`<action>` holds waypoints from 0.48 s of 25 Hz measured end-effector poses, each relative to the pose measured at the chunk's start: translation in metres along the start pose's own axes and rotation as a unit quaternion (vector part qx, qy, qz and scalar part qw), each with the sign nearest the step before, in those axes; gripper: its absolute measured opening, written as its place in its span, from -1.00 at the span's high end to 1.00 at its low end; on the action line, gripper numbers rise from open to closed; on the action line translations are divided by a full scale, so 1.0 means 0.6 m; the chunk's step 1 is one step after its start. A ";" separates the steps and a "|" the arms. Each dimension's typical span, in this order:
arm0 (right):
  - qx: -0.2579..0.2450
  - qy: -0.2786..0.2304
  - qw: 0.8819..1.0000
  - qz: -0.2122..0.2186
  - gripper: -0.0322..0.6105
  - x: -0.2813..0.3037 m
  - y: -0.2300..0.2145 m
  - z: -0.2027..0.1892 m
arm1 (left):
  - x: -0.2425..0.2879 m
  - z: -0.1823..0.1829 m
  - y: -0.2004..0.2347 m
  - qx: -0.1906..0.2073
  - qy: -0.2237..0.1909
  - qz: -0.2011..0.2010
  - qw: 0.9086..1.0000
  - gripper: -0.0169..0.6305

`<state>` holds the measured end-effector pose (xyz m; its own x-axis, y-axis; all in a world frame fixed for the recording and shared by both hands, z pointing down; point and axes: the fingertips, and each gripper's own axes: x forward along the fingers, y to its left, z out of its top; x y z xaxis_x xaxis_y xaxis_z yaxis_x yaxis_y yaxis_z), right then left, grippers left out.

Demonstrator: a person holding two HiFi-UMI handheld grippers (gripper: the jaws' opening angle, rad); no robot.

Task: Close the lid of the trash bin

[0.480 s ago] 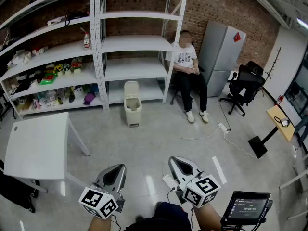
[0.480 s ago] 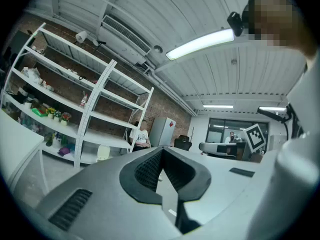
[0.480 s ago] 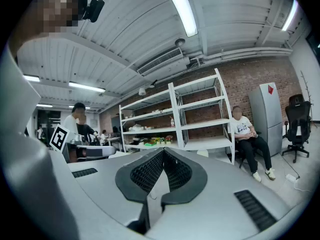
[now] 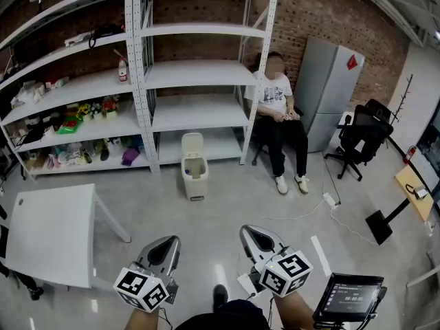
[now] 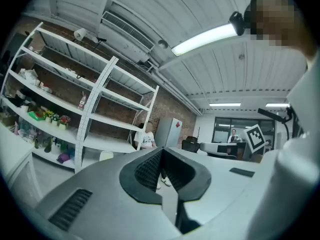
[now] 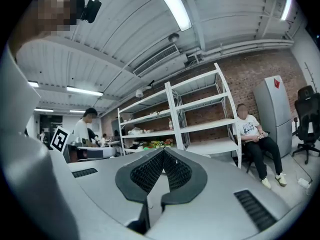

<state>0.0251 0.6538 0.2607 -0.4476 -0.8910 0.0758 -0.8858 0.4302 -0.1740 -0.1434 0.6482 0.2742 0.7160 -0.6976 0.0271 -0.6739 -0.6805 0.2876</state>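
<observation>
The trash bin [image 4: 194,176] stood on the grey floor [image 4: 227,215] in front of the white metal shelving rack [image 4: 199,74], near the post between its two bays. It was a small cream-coloured bin with a pedal at the bottom. Its lid [image 4: 192,143] was open and stood upright at the back of the bin, so the lid was not yet closed.

To the right of the bin, a seated person [image 4: 278,98] was beside the end of the rack, and further right stood a grey refrigerator [image 4: 331,88] against the brick wall. A black office chair [image 4: 361,139] was near the refrigerator. On the left side, a white table [image 4: 48,232] stood on the floor, well apart from the bin.

Both tools were low in the head view, close to the person who held them and well apart from the bin. The left tool [image 4: 167,245] had its jaws pressed together at the tips, with nothing between them, as the left gripper view showed. The right tool [image 4: 256,235] was the same: its jaws met at the tips and held nothing. Both tools pointed forward, roughly toward the rack. A dark screen [image 4: 349,298] on a stand was just to the right of the right tool.
</observation>
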 end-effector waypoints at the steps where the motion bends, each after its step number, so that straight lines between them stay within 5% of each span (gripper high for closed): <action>1: 0.002 0.002 1.000 0.005 0.88 0.024 -0.021 0.008 | 0.028 0.011 0.012 0.004 0.002 0.004 1.000 0.99; 12: 0.007 0.007 0.999 0.045 0.88 0.251 -0.198 0.056 | 0.254 0.062 0.155 0.011 0.016 0.043 0.999 0.99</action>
<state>0.0668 0.4636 0.2601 -0.5278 -0.8462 0.0735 -0.8396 0.5068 -0.1954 -0.1038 0.4700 0.2693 0.6602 -0.7465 0.0824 -0.7372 -0.6232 0.2612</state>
